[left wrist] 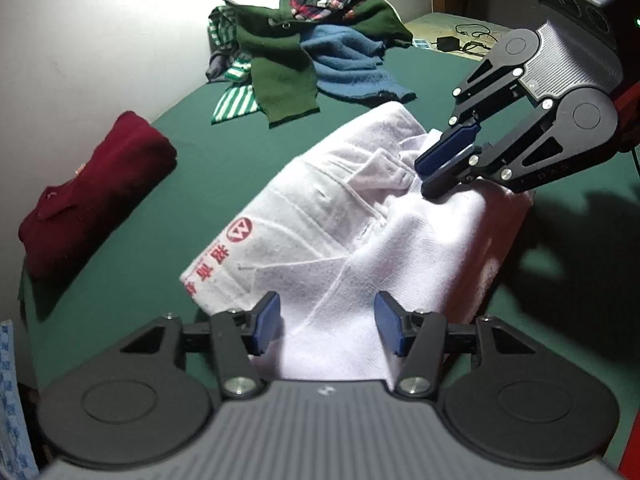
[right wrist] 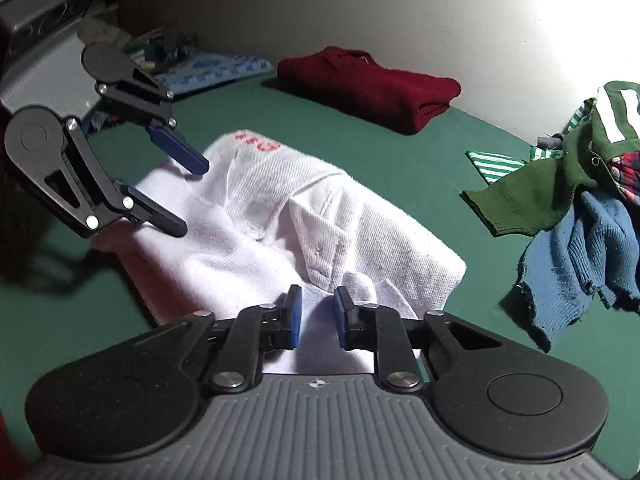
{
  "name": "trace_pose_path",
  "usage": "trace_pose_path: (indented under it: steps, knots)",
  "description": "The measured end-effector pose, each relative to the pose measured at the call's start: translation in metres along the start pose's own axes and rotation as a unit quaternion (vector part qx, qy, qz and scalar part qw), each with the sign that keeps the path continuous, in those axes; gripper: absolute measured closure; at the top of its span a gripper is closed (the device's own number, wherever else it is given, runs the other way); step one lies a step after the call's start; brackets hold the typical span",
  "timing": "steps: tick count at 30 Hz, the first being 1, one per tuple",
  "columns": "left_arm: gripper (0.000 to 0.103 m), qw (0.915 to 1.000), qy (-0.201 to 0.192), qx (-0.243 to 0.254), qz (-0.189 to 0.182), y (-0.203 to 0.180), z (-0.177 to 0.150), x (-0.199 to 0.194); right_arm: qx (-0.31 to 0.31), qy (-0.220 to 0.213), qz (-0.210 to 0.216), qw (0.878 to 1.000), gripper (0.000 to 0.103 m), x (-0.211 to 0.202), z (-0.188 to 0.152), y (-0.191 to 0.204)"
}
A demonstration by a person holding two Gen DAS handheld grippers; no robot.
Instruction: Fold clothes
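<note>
A white shirt (left wrist: pixel 320 220) with red print lies partly folded on the green table (left wrist: pixel 132 264). In the left wrist view my left gripper (left wrist: pixel 329 324) is open, its blue pads either side of the shirt's near edge. My right gripper (left wrist: pixel 422 180) comes in from the upper right, jaws nearly together on bunched cloth by the collar. In the right wrist view the shirt (right wrist: pixel 352 216) fills the middle. The right gripper (right wrist: pixel 318 316) has white cloth in the narrow gap between its pads. The left gripper (right wrist: pixel 192 196) stands wide open over the shirt's far end.
A folded maroon sweater (left wrist: pixel 96 188) (right wrist: pixel 372 84) lies near the wall. A heap of green, blue, striped and plaid clothes (left wrist: pixel 304 40) (right wrist: pixel 580 200) sits at the table's far side. A charger and cables (left wrist: pixel 460 40) lie beyond. A blue patterned cloth (right wrist: pixel 216 68) is at the table's end.
</note>
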State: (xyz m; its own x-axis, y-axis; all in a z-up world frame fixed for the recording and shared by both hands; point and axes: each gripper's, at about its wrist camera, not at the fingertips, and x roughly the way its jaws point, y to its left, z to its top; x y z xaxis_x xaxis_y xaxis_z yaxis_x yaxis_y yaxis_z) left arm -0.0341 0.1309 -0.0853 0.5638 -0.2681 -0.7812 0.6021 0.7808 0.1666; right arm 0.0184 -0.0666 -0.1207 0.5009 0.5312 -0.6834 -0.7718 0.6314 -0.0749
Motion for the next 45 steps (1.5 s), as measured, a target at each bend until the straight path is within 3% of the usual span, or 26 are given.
trace_pose_path:
  steps: [1, 2, 7, 11, 13, 14, 16, 17, 18, 24, 26, 29, 33, 35, 37, 40, 42, 45]
  knots:
    - [0.046, 1.0000, -0.001, -0.006, -0.001, 0.001, 0.000, 0.001, -0.010, 0.005, -0.007, 1.000, 0.101, 0.003, -0.001, 0.001]
    - [0.046, 0.9999, -0.003, -0.012, -0.001, 0.002, 0.000, 0.000, -0.006, 0.001, -0.006, 1.000, 0.103, -0.002, -0.001, -0.001]
    - [0.046, 0.9998, -0.010, -0.016, 0.005, 0.003, 0.000, -0.005, 0.026, -0.022, 0.005, 0.999, 0.103, -0.025, 0.002, -0.008]
    - [0.046, 1.0000, -0.005, -0.005, 0.004, -0.001, 0.001, 0.001, 0.013, -0.019, 0.013, 1.000, 0.098, -0.015, 0.003, 0.000]
    - [0.046, 1.0000, -0.004, 0.004, 0.003, -0.005, 0.002, 0.003, 0.007, -0.018, 0.016, 1.000, 0.091, -0.009, 0.004, 0.005]
    - [0.046, 1.0000, -0.003, 0.008, 0.003, -0.007, 0.002, 0.004, 0.004, -0.017, 0.018, 1.000, 0.081, -0.006, 0.004, 0.007]
    - [0.046, 0.9999, -0.002, 0.013, 0.002, -0.009, 0.002, 0.006, -0.003, -0.016, 0.022, 1.000, 0.083, -0.001, 0.005, 0.011]
    - [0.046, 0.9999, -0.003, 0.010, 0.001, -0.008, 0.001, 0.005, -0.006, -0.015, 0.024, 1.000, 0.089, 0.002, 0.005, 0.014]
    - [0.050, 1.0000, -0.005, 0.006, -0.001, -0.008, 0.001, 0.004, -0.009, -0.014, 0.026, 1.000, 0.103, 0.005, 0.006, 0.016]
    - [0.081, 0.9996, -0.021, 0.020, 0.007, -0.015, 0.003, -0.008, -0.002, -0.034, 0.030, 0.999, 0.103, -0.014, 0.008, 0.016]
    - [0.079, 0.9996, -0.020, 0.018, 0.006, -0.013, 0.005, -0.008, 0.014, -0.046, 0.028, 0.998, 0.102, -0.018, 0.009, 0.011]
    - [0.077, 0.9998, -0.009, 0.017, 0.008, -0.009, 0.004, 0.001, 0.005, -0.033, 0.031, 0.999, 0.090, -0.002, 0.011, 0.012]
    - [0.077, 0.9997, -0.003, 0.023, 0.011, -0.010, 0.005, 0.007, -0.008, -0.021, 0.042, 0.999, 0.088, 0.023, 0.009, 0.018]
    - [0.076, 0.9996, -0.005, 0.026, 0.012, -0.011, 0.004, 0.006, -0.008, -0.020, 0.046, 0.999, 0.091, 0.026, 0.008, 0.018]
    - [0.077, 0.9995, -0.007, 0.029, 0.012, -0.012, 0.004, 0.006, -0.008, -0.013, 0.052, 0.999, 0.103, 0.021, 0.008, 0.015]
    - [0.085, 0.9994, -0.009, 0.034, 0.008, -0.014, 0.005, 0.003, -0.026, -0.012, 0.053, 0.998, 0.103, 0.009, 0.008, 0.016]
    - [0.087, 0.9987, -0.013, 0.045, 0.022, -0.015, 0.006, 0.000, -0.029, -0.013, 0.046, 0.998, 0.103, 0.001, 0.008, 0.016]
    - [0.086, 0.9964, -0.015, 0.043, 0.072, -0.004, 0.012, 0.001, -0.022, -0.018, 0.013, 1.000, 0.103, -0.005, 0.007, 0.011]
